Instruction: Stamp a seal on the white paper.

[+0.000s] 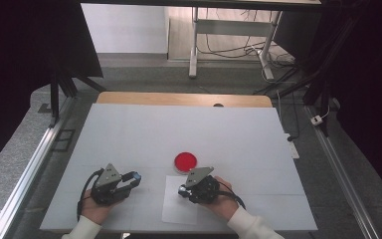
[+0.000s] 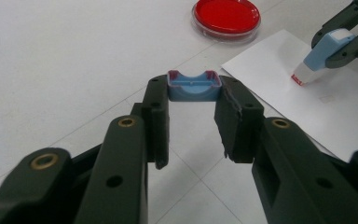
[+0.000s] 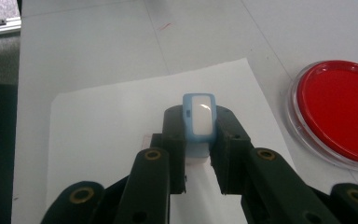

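Note:
My left gripper [image 2: 194, 95] is shut on a small blue cap [image 2: 194, 86], held just above the white table; in the high view this gripper [image 1: 135, 178] sits at the front left. My right gripper [image 3: 199, 133] is shut on a light-blue stamp [image 3: 199, 119] with a white top. In the left gripper view the stamp [image 2: 324, 52] is tilted, its red end touching a white paper sheet [image 2: 303, 112]. A round red dish [image 1: 185, 161] lies just beyond the paper [image 1: 176, 209] and the right gripper [image 1: 182, 190].
The white table top [image 1: 179, 129] stretches far beyond the dish, with a wooden edge [image 1: 179, 98] at the back. Metal rails run along both sides. The red dish [image 3: 338, 109] lies close to the right of the paper [image 3: 107, 121].

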